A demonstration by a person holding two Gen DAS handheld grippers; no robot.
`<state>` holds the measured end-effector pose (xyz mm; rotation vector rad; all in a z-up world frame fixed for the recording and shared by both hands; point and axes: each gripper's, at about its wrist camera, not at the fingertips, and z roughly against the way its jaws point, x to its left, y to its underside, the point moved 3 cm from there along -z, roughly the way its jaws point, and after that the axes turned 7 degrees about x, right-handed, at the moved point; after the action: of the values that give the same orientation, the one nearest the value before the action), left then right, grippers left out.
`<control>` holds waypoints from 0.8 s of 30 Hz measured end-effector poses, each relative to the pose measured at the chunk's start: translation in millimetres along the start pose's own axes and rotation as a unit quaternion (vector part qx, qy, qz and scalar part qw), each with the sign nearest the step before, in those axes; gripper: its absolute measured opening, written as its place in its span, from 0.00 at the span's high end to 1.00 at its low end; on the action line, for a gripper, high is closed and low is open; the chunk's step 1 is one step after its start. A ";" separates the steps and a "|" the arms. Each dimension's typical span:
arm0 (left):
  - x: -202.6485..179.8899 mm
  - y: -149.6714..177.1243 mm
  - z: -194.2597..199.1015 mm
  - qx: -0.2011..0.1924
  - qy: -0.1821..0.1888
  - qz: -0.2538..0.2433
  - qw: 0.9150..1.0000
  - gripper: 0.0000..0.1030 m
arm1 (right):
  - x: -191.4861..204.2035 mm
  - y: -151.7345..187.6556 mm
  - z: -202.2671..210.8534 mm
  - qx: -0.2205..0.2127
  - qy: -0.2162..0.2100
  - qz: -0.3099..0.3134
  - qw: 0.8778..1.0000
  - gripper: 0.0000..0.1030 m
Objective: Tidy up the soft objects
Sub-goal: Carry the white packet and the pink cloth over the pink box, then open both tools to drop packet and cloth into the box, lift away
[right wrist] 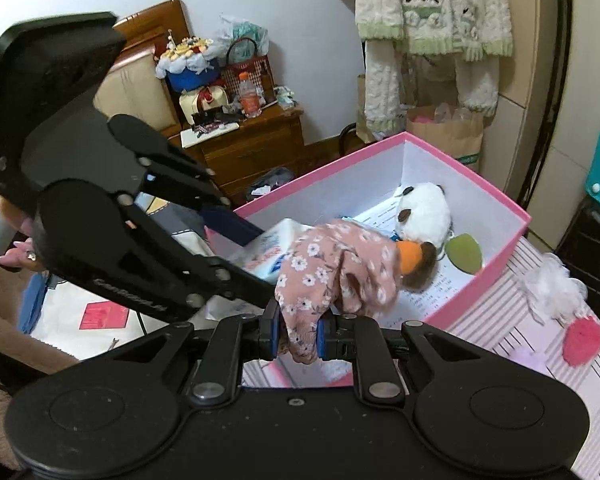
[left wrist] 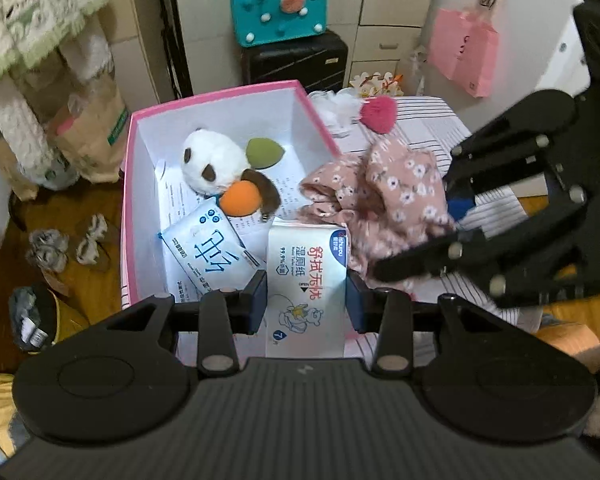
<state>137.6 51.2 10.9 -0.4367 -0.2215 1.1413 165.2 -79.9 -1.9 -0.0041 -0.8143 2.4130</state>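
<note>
My left gripper [left wrist: 306, 300] is shut on a white wet-wipes pack [left wrist: 306, 280] and holds it over the near edge of the pink box [left wrist: 236, 94]. My right gripper [right wrist: 298, 338] is shut on a pink floral cloth [right wrist: 332, 276], held at the box's near corner; the cloth also shows in the left wrist view [left wrist: 384, 196]. Inside the box lie a panda plush [left wrist: 212, 160], an orange sponge [left wrist: 240, 198], a green sponge [left wrist: 262, 152] and a blue-and-white tissue pack [left wrist: 206, 248].
The box stands on a striped bed cover [left wrist: 428, 120]. A pink heart-shaped puff [left wrist: 378, 114] and white fluff [left wrist: 338, 106] lie behind the box. A teal bag [left wrist: 278, 6] sits on a black suitcase [left wrist: 296, 58]. A wooden nightstand [right wrist: 252, 148] stands on the far side.
</note>
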 end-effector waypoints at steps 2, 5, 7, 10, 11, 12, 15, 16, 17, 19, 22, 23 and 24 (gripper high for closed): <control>11.1 -5.3 -10.9 0.007 0.008 0.010 1.000 0.62 | -4.8 -4.9 -11.0 0.008 0.000 -0.003 1.000 0.81; 25.6 -14.5 -28.3 0.020 0.023 0.022 0.999 0.62 | -13.7 -12.6 -24.4 0.021 0.017 -0.004 1.000 0.81; 34.3 -20.4 -40.1 0.027 0.031 0.033 0.999 0.62 | -20.7 -17.1 -33.1 0.031 0.030 -0.002 0.999 0.81; 46.9 -31.6 -57.6 0.037 0.042 0.050 0.997 0.62 | -33.6 -26.1 -47.1 0.048 0.048 -0.004 0.998 0.80; 49.8 -35.8 -64.2 0.040 0.045 0.054 0.997 0.62 | -36.9 -28.7 -51.0 0.053 0.053 -0.005 0.997 0.80; 53.0 -39.1 -71.1 0.044 0.048 0.059 0.996 0.62 | -40.5 -31.0 -55.1 0.059 0.063 -0.003 0.996 0.79; 62.0 -47.9 -89.7 0.052 0.052 0.071 0.995 0.62 | -50.2 -37.2 -63.6 0.073 0.081 0.005 0.994 0.78; 66.1 -49.8 -95.6 0.055 0.058 0.078 0.994 0.62 | -52.9 -38.7 -66.6 0.080 0.083 0.006 0.993 0.78; 70.1 -51.3 -101.4 0.061 0.066 0.082 0.993 0.62 | -55.0 -40.2 -69.9 0.085 0.089 0.008 0.992 0.78; 76.3 -53.1 -112.0 0.070 0.076 0.092 0.990 0.62 | -56.8 -42.9 -76.9 0.095 0.115 0.025 0.988 0.76; 82.1 -55.5 -126.6 0.084 0.085 0.103 0.987 0.62 | -58.0 -45.6 -82.3 0.105 0.157 0.048 0.981 0.69; 83.5 -55.8 -131.3 0.088 0.087 0.105 0.987 0.62 | -58.7 -46.6 -82.7 0.106 0.171 0.053 0.978 0.65; 84.6 -55.8 -135.0 0.091 0.091 0.107 0.986 0.62 | -58.6 -46.7 -82.0 0.104 0.189 0.058 0.975 0.57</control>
<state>270.5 79.2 -89.3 -0.4049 0.0911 1.3103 253.4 -35.7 -53.0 -0.4258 -0.3970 2.4834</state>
